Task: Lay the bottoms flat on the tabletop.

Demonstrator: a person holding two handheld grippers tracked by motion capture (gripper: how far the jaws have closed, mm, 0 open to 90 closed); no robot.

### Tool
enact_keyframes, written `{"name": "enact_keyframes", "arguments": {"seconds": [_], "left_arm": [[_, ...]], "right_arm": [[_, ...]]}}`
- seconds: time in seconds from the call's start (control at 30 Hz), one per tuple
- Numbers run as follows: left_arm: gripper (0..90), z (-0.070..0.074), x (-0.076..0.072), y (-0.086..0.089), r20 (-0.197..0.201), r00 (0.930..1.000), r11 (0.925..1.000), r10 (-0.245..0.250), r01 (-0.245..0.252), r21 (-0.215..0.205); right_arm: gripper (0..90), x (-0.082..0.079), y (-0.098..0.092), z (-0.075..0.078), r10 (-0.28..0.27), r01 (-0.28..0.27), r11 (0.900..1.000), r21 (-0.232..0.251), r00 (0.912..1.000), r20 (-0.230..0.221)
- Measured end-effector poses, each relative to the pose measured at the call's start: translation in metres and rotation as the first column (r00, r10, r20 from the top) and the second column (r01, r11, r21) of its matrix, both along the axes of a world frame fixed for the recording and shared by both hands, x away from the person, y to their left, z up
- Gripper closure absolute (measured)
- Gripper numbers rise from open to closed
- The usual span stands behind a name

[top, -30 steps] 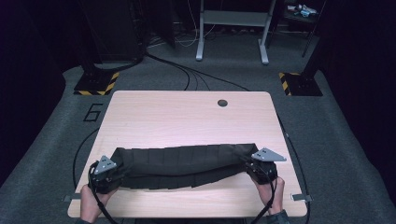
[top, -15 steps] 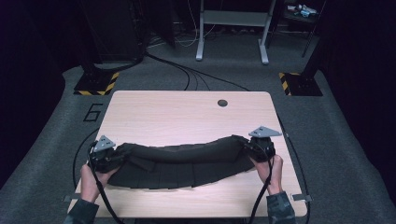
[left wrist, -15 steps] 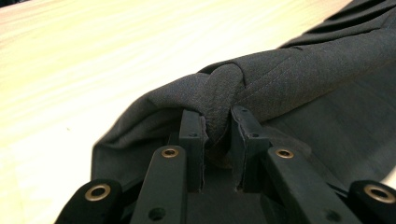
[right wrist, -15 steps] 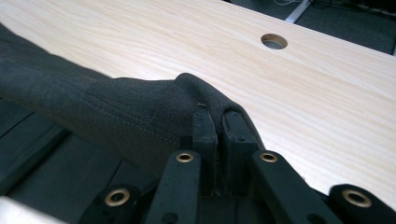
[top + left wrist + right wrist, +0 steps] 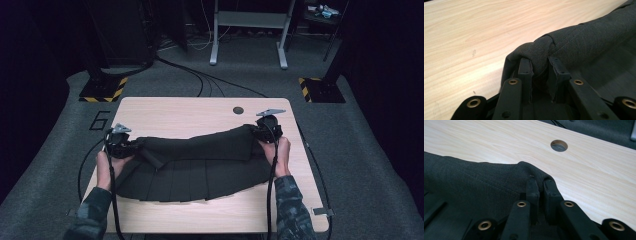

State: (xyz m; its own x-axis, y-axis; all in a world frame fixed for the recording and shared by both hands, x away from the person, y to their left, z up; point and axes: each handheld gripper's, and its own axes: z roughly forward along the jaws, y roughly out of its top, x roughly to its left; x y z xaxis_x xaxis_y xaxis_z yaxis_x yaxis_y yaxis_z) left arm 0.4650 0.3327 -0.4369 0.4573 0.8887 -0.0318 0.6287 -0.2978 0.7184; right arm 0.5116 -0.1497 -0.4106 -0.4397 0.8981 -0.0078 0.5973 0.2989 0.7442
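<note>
A dark pleated skirt [image 5: 192,167] lies spread across the light wooden table [image 5: 180,112], its waistband lifted along the far side. My left gripper [image 5: 131,146] is shut on the waistband's left end, and its two jaws pinch a bunched fold of the dark fabric [image 5: 579,42]. At the waistband's right end my right gripper [image 5: 256,131] is shut on the cloth, a thin edge of fabric [image 5: 474,182] caught between its jaws. Both hands hold the grippers from the near side. The skirt's hem lies flat toward the near edge.
A round cable hole [image 5: 238,110] sits in the table near the far edge, just beyond the right gripper, and shows as a cable hole [image 5: 559,145] in the right gripper view. Bare tabletop stretches beyond the skirt. Stands with yellow-black bases [image 5: 102,90] and floor cables [image 5: 210,82] lie behind the table.
Both grippers have moved away from the person toward the far side, pulling the waistband with them. The skirt has unfolded from a narrow roll into a wider spread of pleats.
</note>
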Motion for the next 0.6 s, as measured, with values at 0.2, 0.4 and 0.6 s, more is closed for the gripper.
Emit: {"name": "enact_keyframes", "arguments": {"seconds": [0.2,0.4,0.6], "left_arm": [[64.5,-0.011,0.024,-0.002,-0.01,0.9977,0.9953,0.067,-0.066,0.071],[53.5,-0.029,0.03,-0.001,-0.08,0.9938,0.9955,0.078,-0.073,0.06],[40.6,-0.031,0.017,-0.002,-0.085,0.9941,0.9966,0.067,-0.063,0.054]], "right_arm": [[67.7,0.026,0.003,-0.016,-0.069,0.07,0.998,0.002,0.9955,-0.065],[49.6,0.025,0.001,-0.036,-0.087,0.09,0.996,0.022,0.9896,-0.114],[26.1,0.012,-0.007,-0.061,-0.038,0.045,0.999,0.027,0.9795,-0.198]]}}
